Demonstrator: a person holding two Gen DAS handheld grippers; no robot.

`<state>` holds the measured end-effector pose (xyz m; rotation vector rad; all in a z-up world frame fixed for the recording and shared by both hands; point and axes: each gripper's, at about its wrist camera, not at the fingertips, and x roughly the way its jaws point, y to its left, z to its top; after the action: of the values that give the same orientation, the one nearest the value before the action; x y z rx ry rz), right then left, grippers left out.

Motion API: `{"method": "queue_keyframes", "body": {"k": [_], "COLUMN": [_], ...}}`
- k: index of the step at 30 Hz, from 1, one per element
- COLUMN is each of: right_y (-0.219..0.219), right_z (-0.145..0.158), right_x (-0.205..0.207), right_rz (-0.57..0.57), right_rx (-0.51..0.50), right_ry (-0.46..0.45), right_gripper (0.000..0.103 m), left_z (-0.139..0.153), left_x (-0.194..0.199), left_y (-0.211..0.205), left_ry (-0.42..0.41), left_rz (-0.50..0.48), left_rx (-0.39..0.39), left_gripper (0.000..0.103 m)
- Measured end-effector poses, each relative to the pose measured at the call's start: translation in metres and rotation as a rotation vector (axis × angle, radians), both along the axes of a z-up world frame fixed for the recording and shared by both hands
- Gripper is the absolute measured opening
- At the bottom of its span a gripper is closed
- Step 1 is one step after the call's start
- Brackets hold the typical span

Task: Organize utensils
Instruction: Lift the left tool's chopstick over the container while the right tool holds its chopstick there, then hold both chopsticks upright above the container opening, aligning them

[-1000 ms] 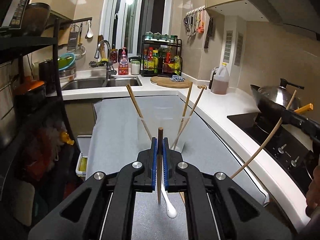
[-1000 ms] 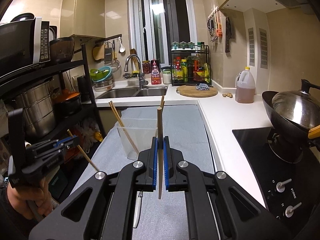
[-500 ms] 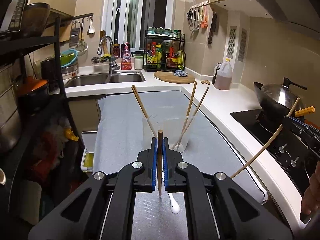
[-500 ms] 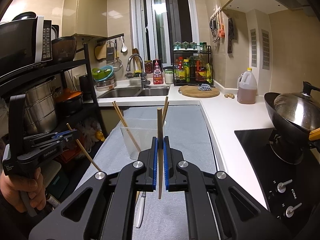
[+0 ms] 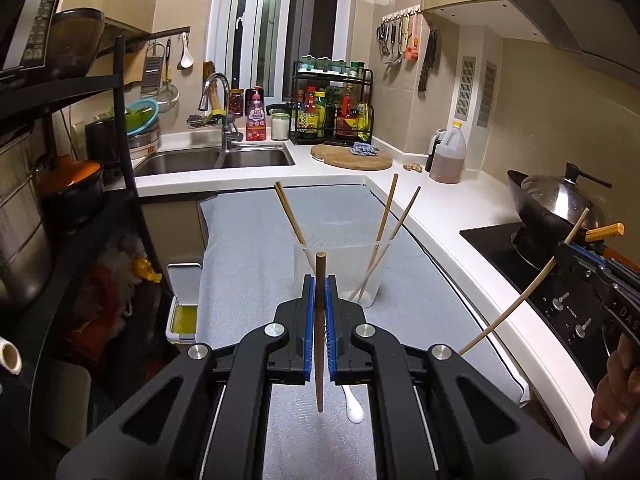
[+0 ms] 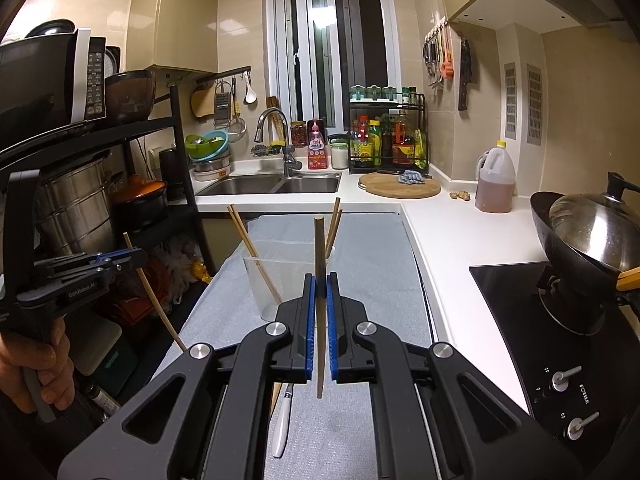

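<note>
On my left, my left gripper (image 5: 319,312) is clamped tight on a brown chopstick (image 5: 319,332), the stick standing nearly upright between the blue pads, with a short length poking above them and a longer length hanging below. Straight ahead of it on the grey mat (image 5: 248,248) stands the clear plastic cup (image 5: 338,268) where the utensils belong; it already holds chopsticks leaning to both sides, two to the left rim and two to the right. I judge the step in hand to be carrying these two sticks to that cup and dropping them in. To do it well I would bring the lower tip over the open middle of the cup, between the leaning sticks, and let go only once the tip is well inside the rim, since the cup looks light and a sideways knock could tip it. A white spoon (image 5: 353,404) lies on the mat just below my left gripper, still to be sorted; in the right wrist view a white handle (image 6: 282,424) lies on the mat too, though whether that is the same spoon I cannot tell. On my right, my right gripper (image 6: 320,312) is likewise closed on a pale chopstick (image 6: 319,300), upright, near the cup and waiting its turn.
</note>
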<state>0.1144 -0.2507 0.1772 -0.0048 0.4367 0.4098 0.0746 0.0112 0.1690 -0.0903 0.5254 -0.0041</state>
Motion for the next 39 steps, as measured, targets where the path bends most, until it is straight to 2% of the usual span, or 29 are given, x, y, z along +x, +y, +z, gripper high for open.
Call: {"method": "queue_keyframes", "body": {"k": [12, 22, 31, 39], "right_y": [0.008, 0.026, 0.046, 0.063], "right_z": [0.003, 0.016, 0.045, 0.101], "right_x": [0.011, 0.036, 0.071, 0.103], "right_rz": [0.012, 0.045, 0.087, 0.117], "right_rx": [-0.001, -0.002, 0.029, 0.027], "right_ry": [0.039, 0.064, 0.06, -0.03], "right_gripper": [0.006, 0.006, 0.006, 0.006], "left_z": [0.003, 0.01, 0.041, 0.096], "left_x": [0.001, 0.018, 0.054, 0.099], "left_y": [0.012, 0.019, 0.027, 0.037], "left_ry": [0.05, 0.097, 0.099, 0.045], "left_rz": [-0.006, -0.033, -0.053, -0.069], "left_rx": [-0.017, -0.019, -0.009, -0.026], "left_gripper": [0.005, 0.005, 0.005, 0.005]}}
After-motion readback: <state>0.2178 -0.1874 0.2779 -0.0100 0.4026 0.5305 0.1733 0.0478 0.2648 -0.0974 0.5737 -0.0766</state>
